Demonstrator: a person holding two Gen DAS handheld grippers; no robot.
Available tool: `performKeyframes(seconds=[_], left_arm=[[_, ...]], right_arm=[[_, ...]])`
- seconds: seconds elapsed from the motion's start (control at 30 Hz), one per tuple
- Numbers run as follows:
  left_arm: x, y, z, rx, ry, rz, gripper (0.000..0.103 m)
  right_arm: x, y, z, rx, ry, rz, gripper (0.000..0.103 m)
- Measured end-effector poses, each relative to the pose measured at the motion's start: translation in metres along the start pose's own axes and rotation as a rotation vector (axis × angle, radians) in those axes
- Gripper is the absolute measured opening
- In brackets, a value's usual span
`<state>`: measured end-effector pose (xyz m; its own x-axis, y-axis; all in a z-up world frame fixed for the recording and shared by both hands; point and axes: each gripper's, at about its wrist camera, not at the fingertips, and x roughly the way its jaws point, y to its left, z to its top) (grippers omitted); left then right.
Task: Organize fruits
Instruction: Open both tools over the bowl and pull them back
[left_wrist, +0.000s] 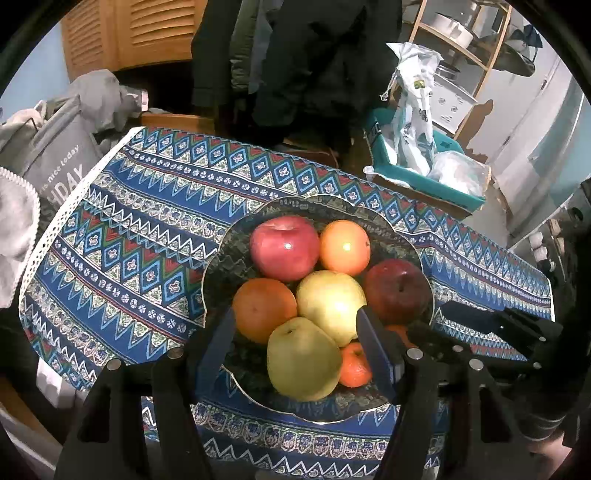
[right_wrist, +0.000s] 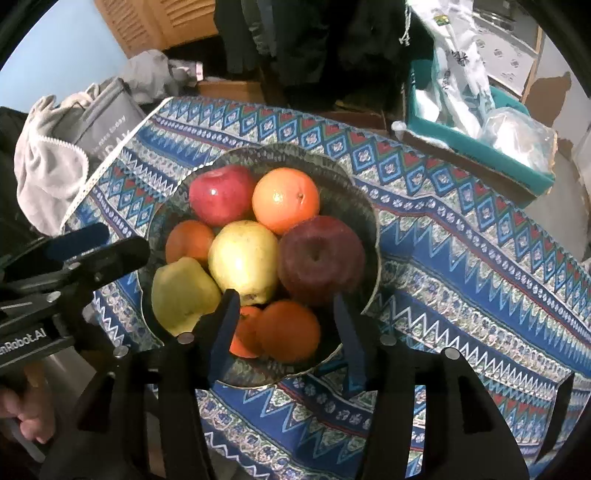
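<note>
A dark patterned bowl (left_wrist: 221, 266) on the blue tablecloth holds a heap of fruit: a red apple (left_wrist: 284, 247), a dark red apple (left_wrist: 397, 291), oranges (left_wrist: 345, 247), a yellow pear (left_wrist: 328, 302) and a greenish pear (left_wrist: 303, 358). My left gripper (left_wrist: 295, 312) hangs open over the bowl's near side. The greenish pear lies between its fingers with gaps on both sides. My right gripper (right_wrist: 285, 295) is open around an orange (right_wrist: 288, 330) that rests in the bowl beside a small mandarin (right_wrist: 245, 332). Neither pad presses on that orange.
The patterned tablecloth (left_wrist: 140, 229) covers a small table with its edge close on the left. A teal box (left_wrist: 436, 181) with plastic bags stands behind the bowl on the right. A grey bag (left_wrist: 59, 162) and cloth sit at the left. A hand (right_wrist: 26, 417) grips the left tool.
</note>
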<state>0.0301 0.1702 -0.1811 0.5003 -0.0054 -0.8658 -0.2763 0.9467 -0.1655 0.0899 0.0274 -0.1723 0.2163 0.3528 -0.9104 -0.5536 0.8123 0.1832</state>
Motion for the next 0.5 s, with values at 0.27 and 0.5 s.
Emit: performKeyframes(seconds=[0.27, 0.5], left_arm=[[-0.013, -0.009, 0.002, 0.026, -0.023, -0.002, 0.07], [-0.037, -0.025, 0.006, 0.069, -0.081, -0.008, 0.077]], right_arm=[[-0.027, -0.011, 0.003, 0.023, -0.066, -0.063, 0.053], [-0.065, -0.015, 0.008, 0.032, -0.159, -0.129, 0.055]])
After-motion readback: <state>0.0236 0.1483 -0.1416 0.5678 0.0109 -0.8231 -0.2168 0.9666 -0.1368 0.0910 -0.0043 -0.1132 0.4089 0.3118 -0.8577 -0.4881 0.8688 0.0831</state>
